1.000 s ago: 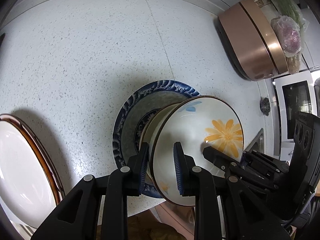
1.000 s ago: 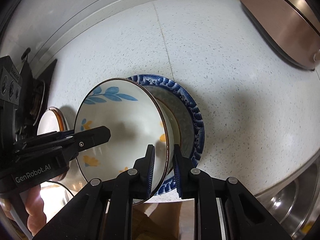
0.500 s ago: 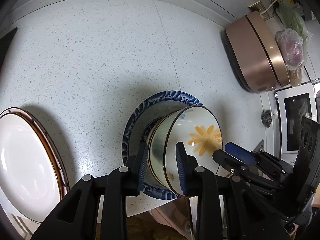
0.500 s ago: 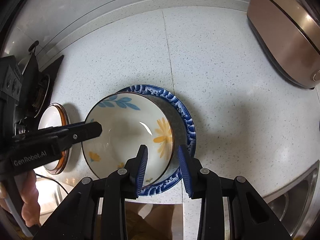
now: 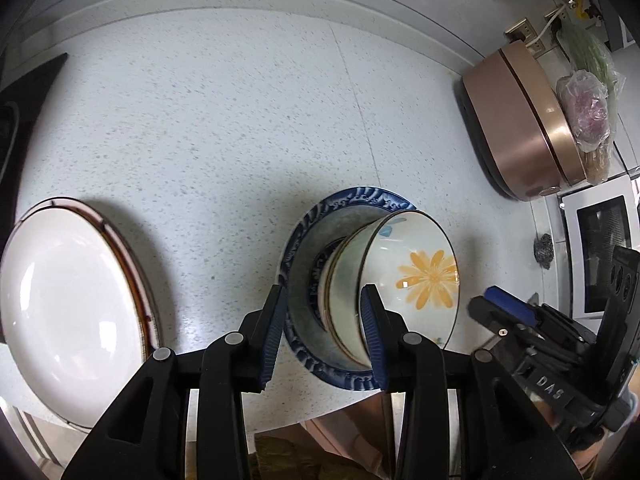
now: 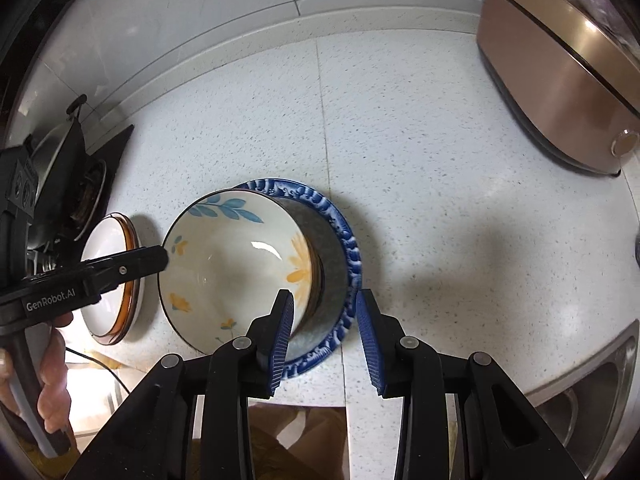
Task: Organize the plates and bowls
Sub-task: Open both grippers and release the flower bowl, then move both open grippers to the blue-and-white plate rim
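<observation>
Glazed white ceramic with an orange flower and blue leaves is what the bowl [image 5: 404, 276] is made of, and it is seen set on the blue-rimmed plate [image 5: 316, 216], with at least one more bowl nested under it, so the stacking step is judged to be at its release stage. The left hand-held gripper [image 5: 324, 332] is held with its jaws apart, one to either side of the bowl wall and plate edge at the near side of the stack; no firm contact can be made out. The right hand-held gripper [image 6: 324, 336] is likewise spread wide, its left finger close by the bowl's near rim and its right finger off beyond the plate's edge, over the speckled worktop [image 6: 440, 184]. Nothing is clamped by either. A second plate [image 5: 68, 304], white with a brown rim, is seen well to the left of the left hand-held gripper, near the worktop edge. The next move is judged to call for both hand-held grippers to be drawn clear without the stack being nudged, after which the white plate would probably be fetched, its thin rim taken squarely. The bowl looks smooth and glossy, so slipping should be guarded against. A copper-coloured cooker [image 6: 560, 72] stands far ahead and to the right.
</observation>
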The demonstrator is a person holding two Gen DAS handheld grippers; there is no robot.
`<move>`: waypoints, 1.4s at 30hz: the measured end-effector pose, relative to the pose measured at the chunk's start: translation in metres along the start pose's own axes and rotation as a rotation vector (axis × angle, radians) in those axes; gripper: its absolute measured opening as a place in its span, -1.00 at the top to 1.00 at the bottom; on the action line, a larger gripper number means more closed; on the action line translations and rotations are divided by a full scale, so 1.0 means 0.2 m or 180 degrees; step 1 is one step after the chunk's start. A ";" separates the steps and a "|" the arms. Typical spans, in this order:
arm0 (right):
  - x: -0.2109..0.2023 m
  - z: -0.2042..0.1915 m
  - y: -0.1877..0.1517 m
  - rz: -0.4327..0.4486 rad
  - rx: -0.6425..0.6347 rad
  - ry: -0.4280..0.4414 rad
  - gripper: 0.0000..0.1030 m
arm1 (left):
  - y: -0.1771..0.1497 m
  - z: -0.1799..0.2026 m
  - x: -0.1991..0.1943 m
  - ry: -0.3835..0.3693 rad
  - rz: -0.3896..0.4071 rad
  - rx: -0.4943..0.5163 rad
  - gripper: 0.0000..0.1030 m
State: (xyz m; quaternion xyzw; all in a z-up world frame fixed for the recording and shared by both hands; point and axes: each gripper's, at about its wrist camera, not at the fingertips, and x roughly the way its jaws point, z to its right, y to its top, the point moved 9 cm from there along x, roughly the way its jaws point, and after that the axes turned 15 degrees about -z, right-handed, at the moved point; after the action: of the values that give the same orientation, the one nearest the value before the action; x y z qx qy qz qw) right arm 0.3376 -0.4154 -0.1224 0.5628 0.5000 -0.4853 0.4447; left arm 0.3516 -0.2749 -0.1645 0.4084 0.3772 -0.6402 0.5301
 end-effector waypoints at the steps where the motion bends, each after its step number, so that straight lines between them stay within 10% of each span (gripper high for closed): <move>1: -0.01 0.02 -0.01 0.0015 0.0020 0.0024 0.35 | 0.00 -0.01 -0.01 0.0002 0.0021 -0.0010 0.34; 42: -0.06 0.32 -0.16 0.0142 0.0025 0.0334 0.34 | -0.25 -0.19 0.11 -0.0131 0.0152 -0.0499 0.28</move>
State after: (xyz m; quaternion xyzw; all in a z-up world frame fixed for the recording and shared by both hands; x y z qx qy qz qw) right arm 0.2991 -0.4764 -0.1199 0.6002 0.5080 -0.4470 0.4264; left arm 0.3039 -0.2416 -0.1971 0.3614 0.4054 -0.6041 0.5832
